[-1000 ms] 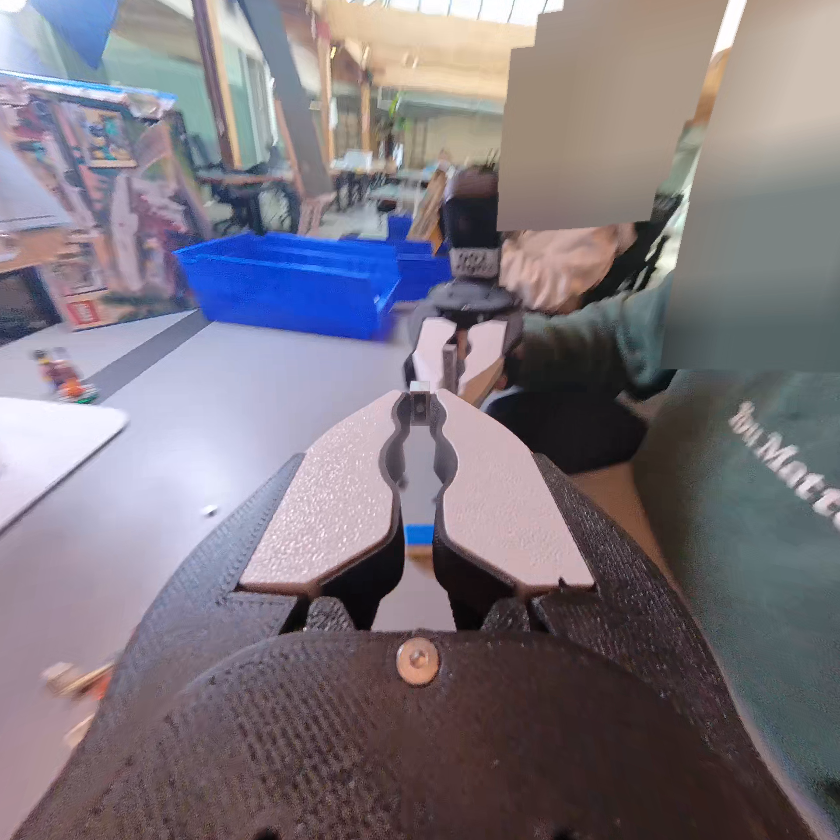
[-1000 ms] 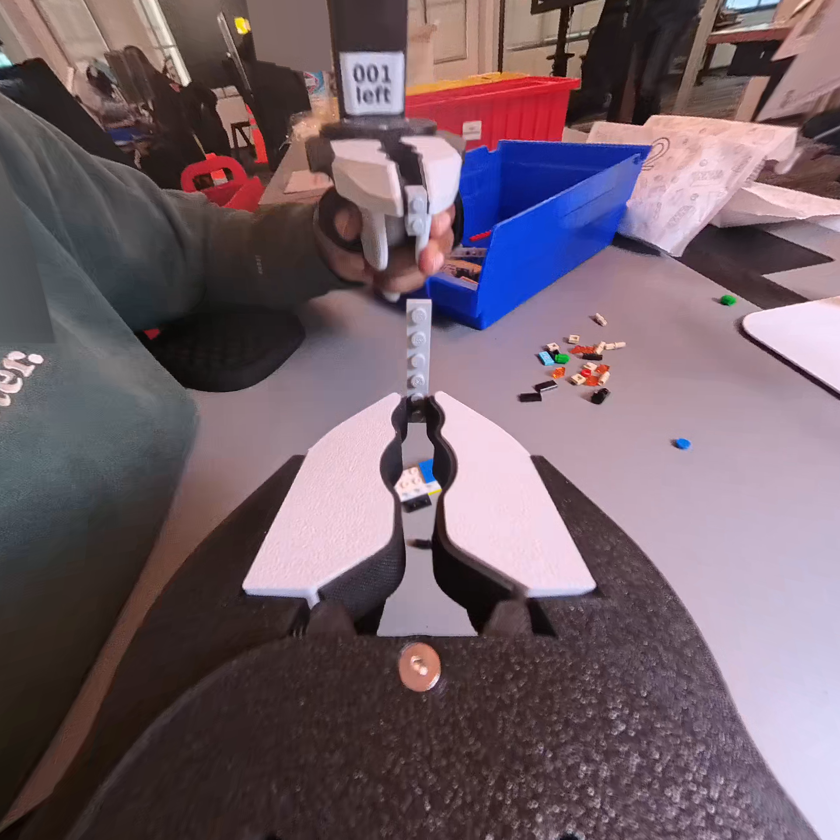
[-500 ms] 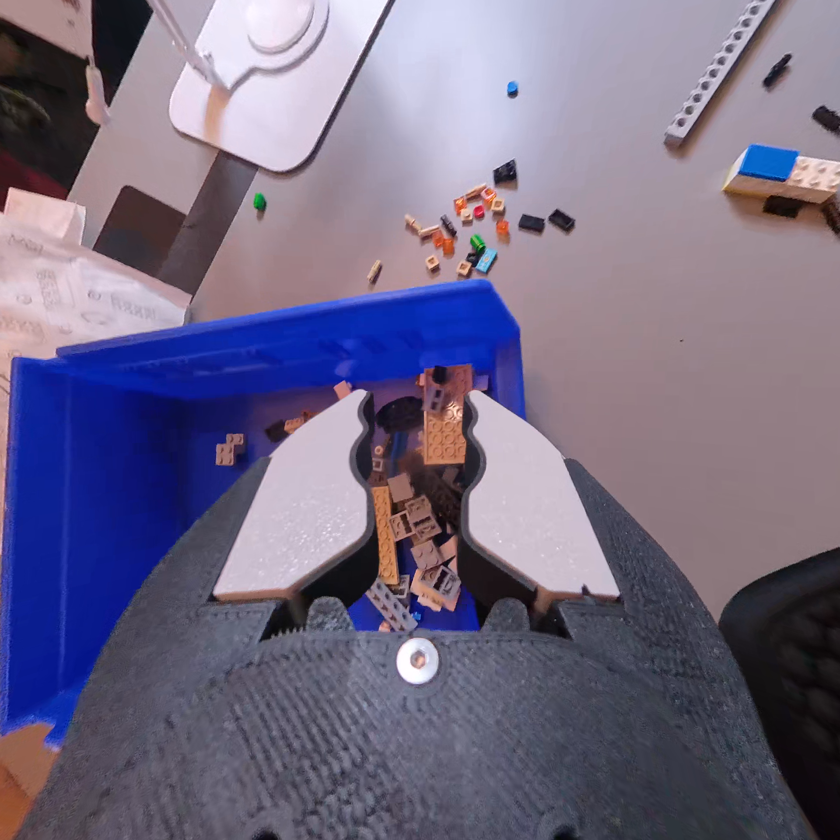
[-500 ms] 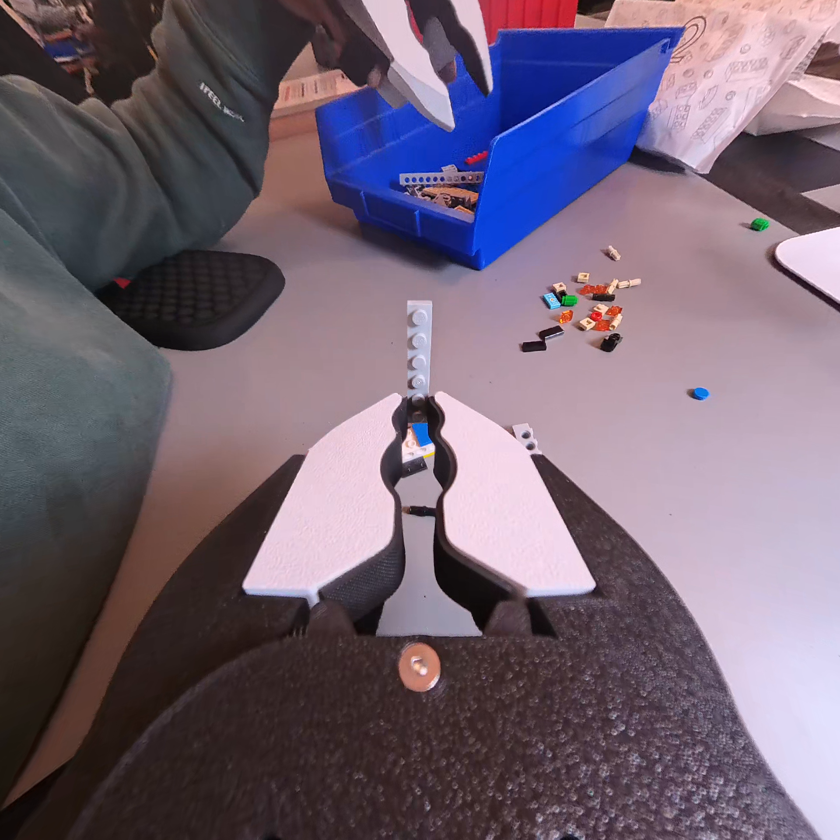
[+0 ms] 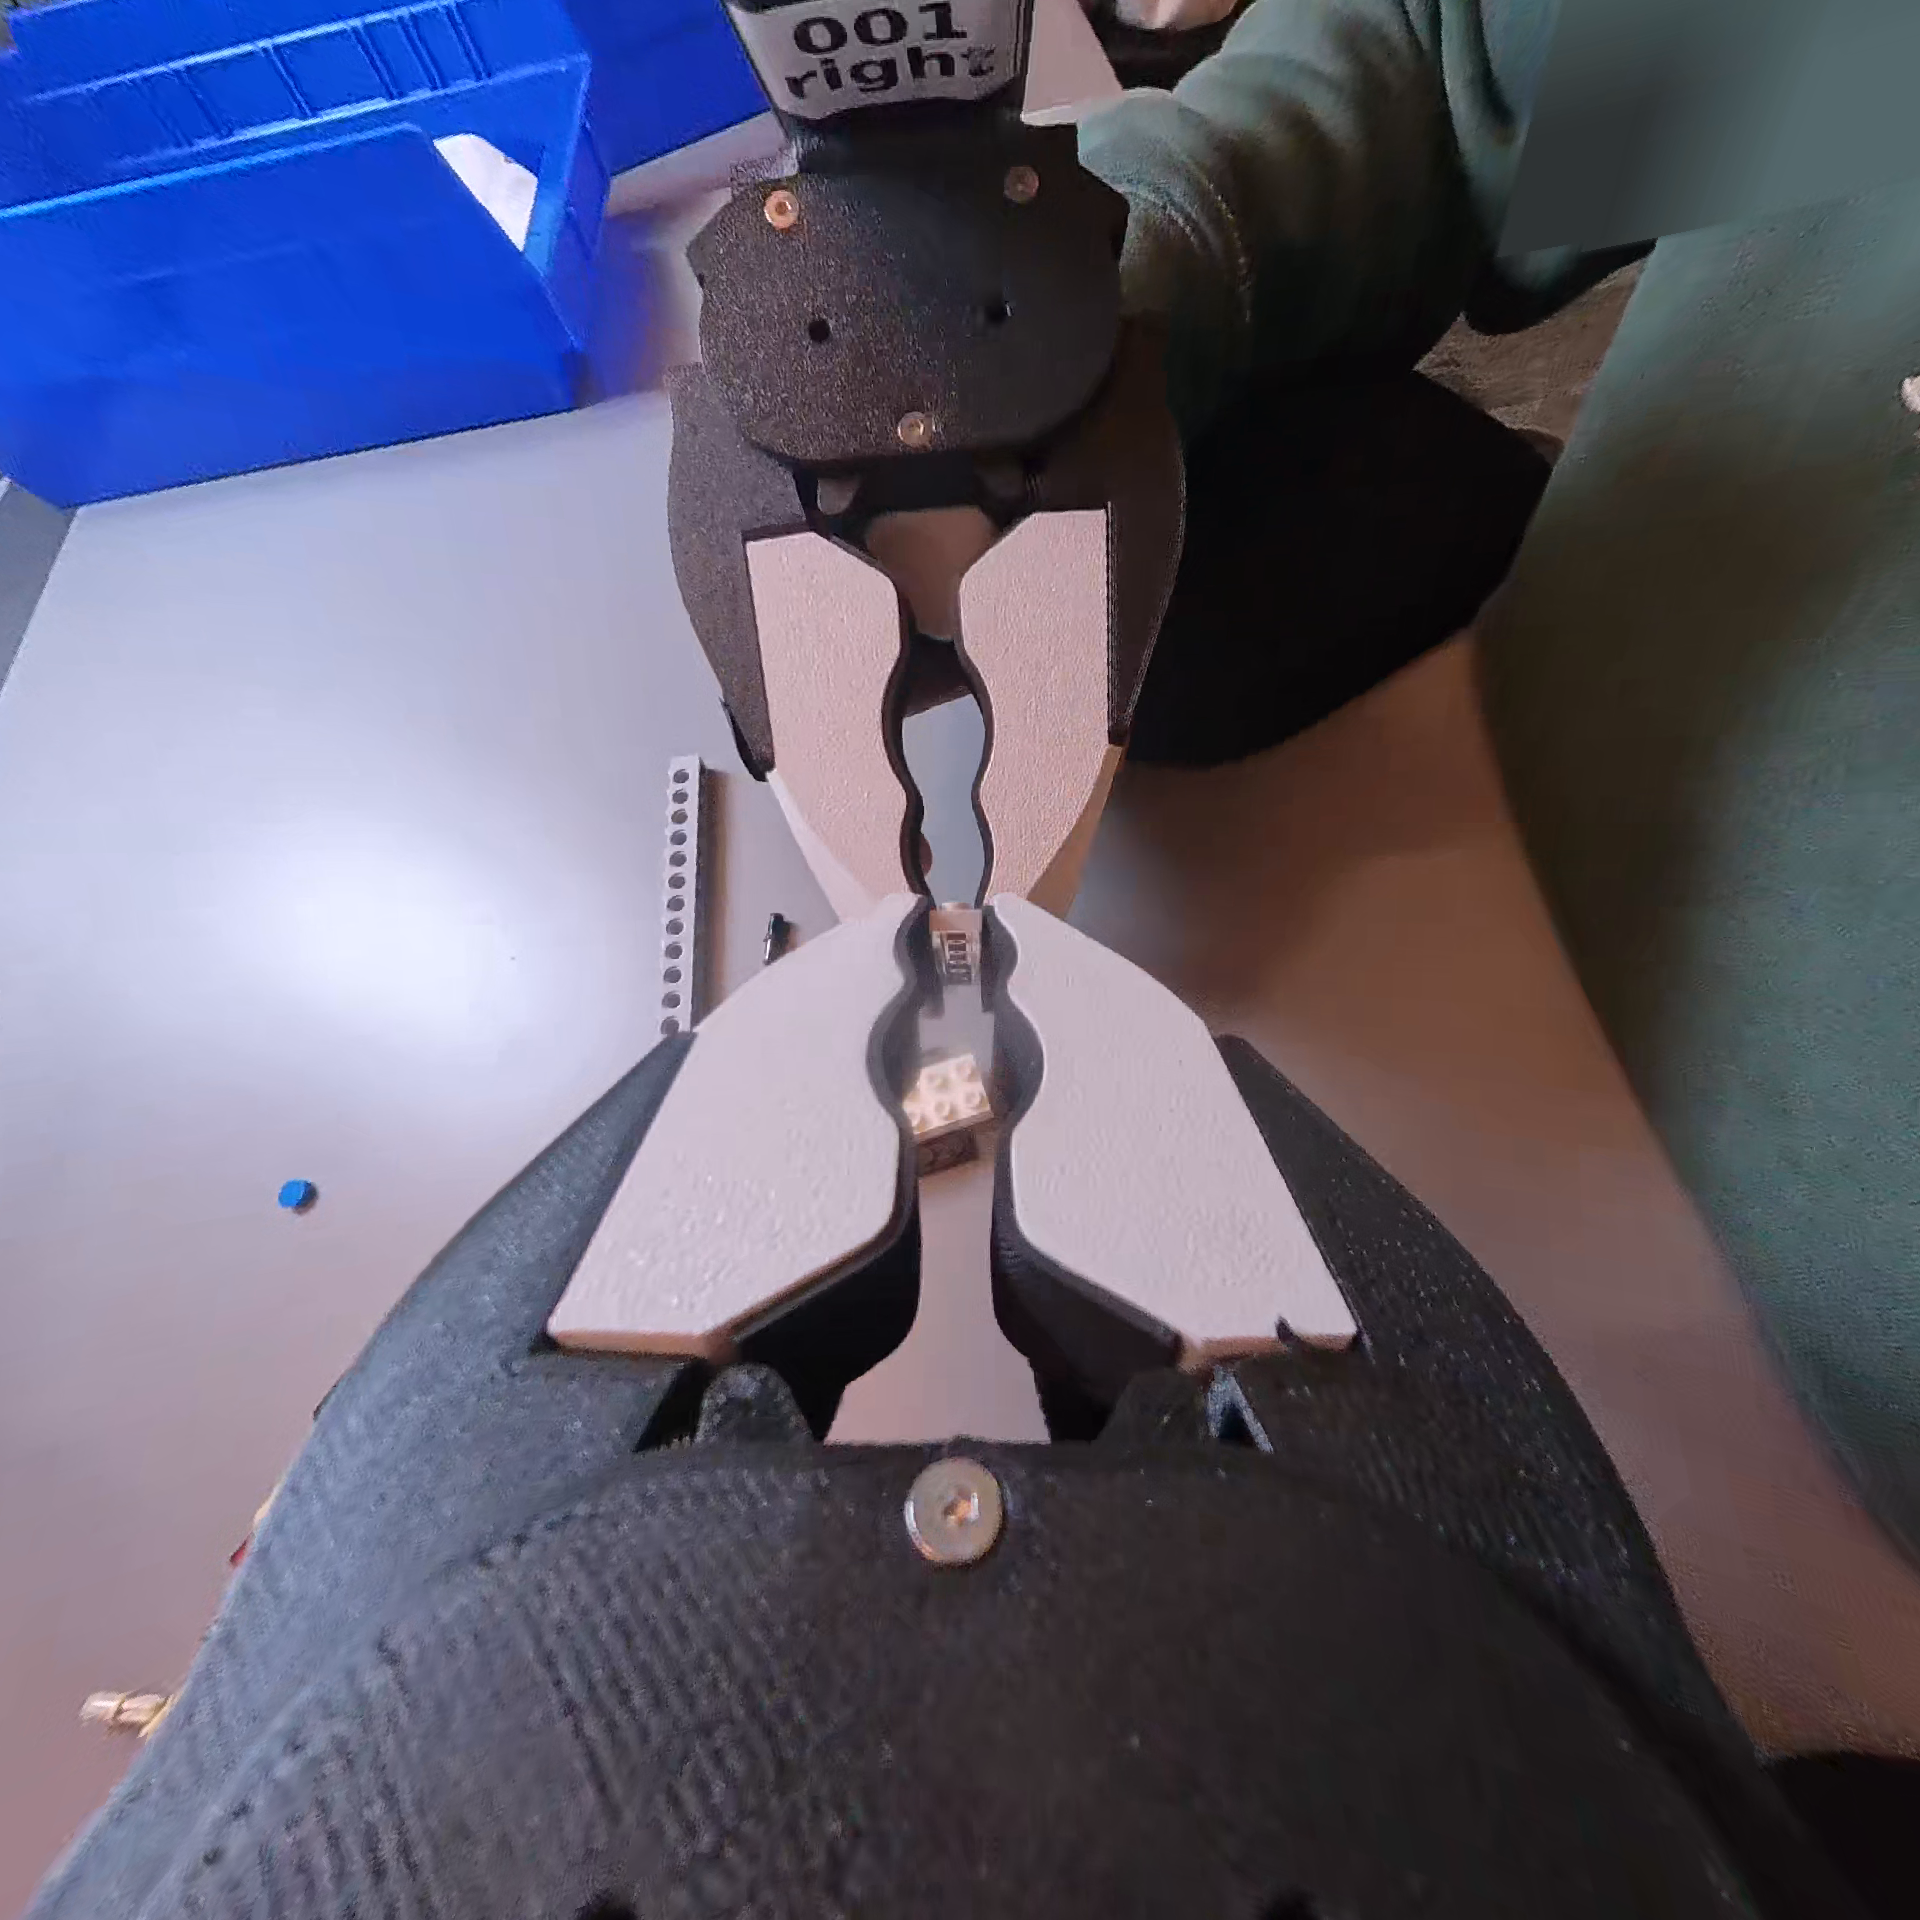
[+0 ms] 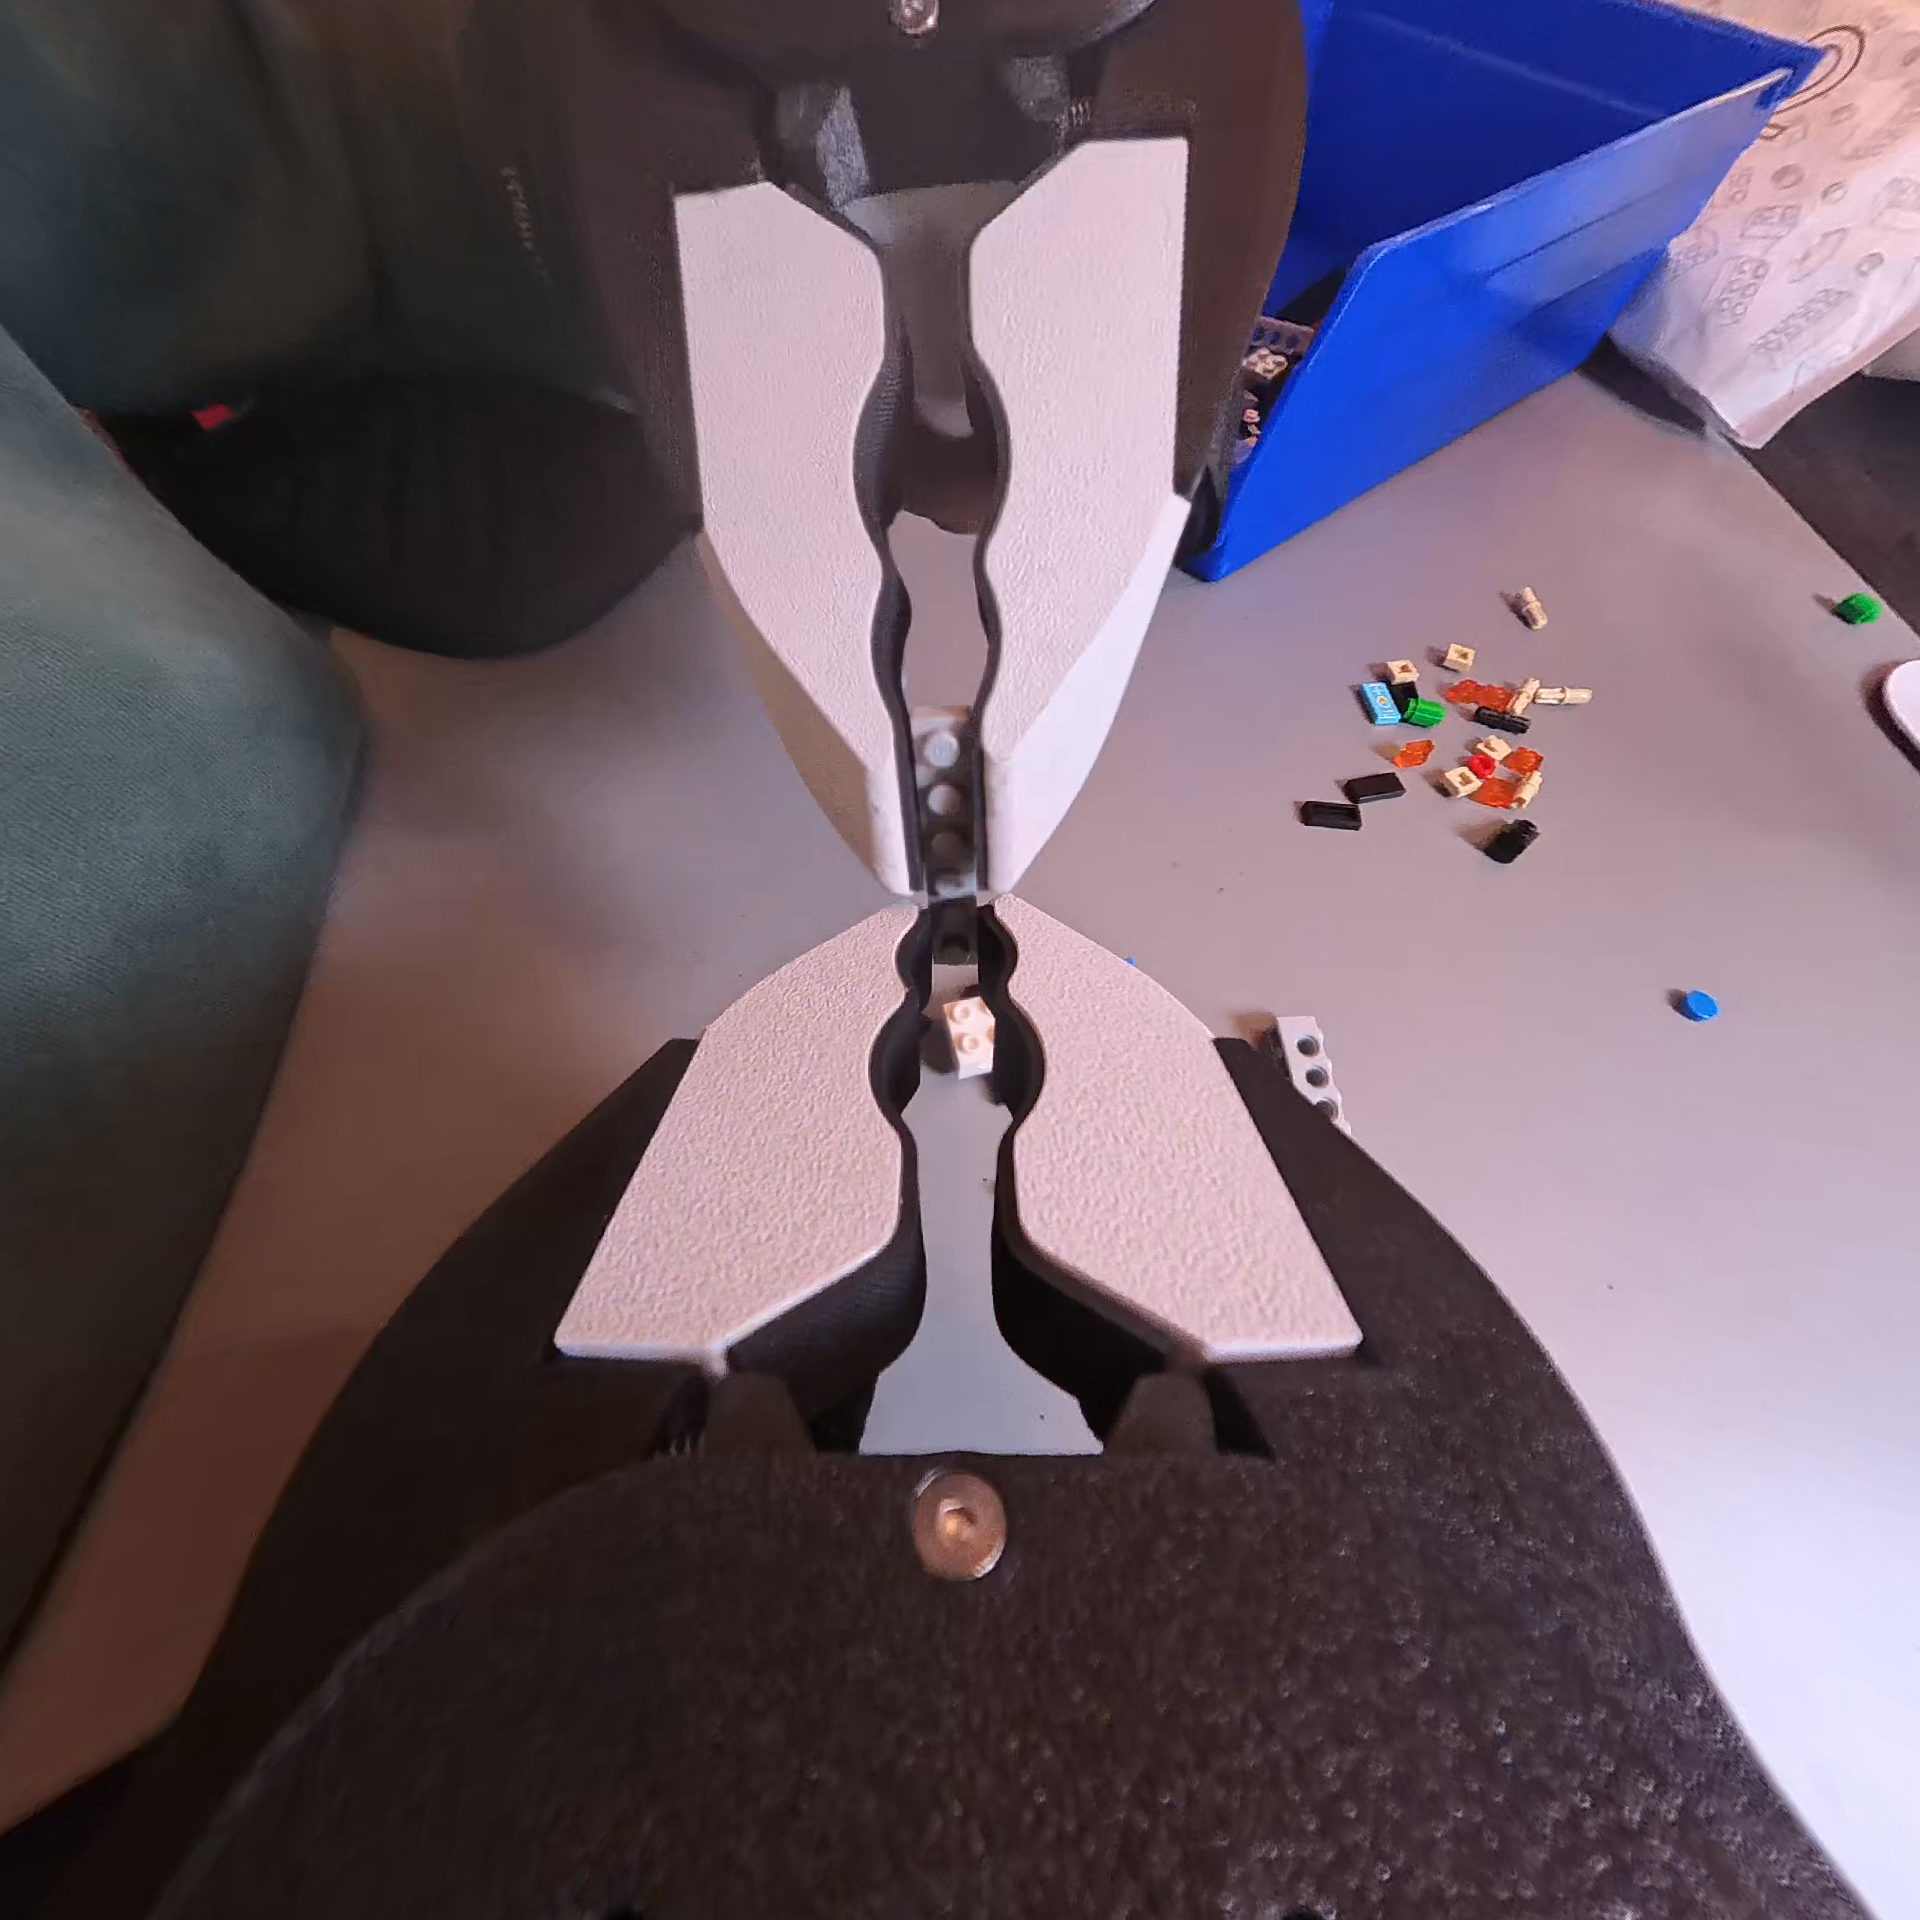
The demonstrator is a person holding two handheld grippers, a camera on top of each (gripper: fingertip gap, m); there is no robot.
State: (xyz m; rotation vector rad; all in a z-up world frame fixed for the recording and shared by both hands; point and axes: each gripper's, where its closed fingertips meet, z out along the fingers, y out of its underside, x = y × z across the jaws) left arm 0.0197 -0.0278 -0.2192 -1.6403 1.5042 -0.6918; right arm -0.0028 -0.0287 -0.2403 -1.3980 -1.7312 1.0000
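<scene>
Both grippers meet tip to tip above the grey table point(image 6: 1558, 1143), each clamped on the same grey studded plate point(image 6: 943, 790): the right gripper point(image 6: 951, 914) pinches its near end, the left gripper point(image 5: 956, 925) the far part.

Blue bin point(image 5: 260, 312) cropped; grey plate point(image 6: 943, 800) blurred.

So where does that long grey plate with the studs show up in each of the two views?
Left wrist view: only its end shows, pinched at the left tongs' tips, picture centre: grey plate.
Right wrist view: centre, running from the right tongs up between the left tongs' fingers: grey plate.
Shared landmark: the blue bin.
</scene>
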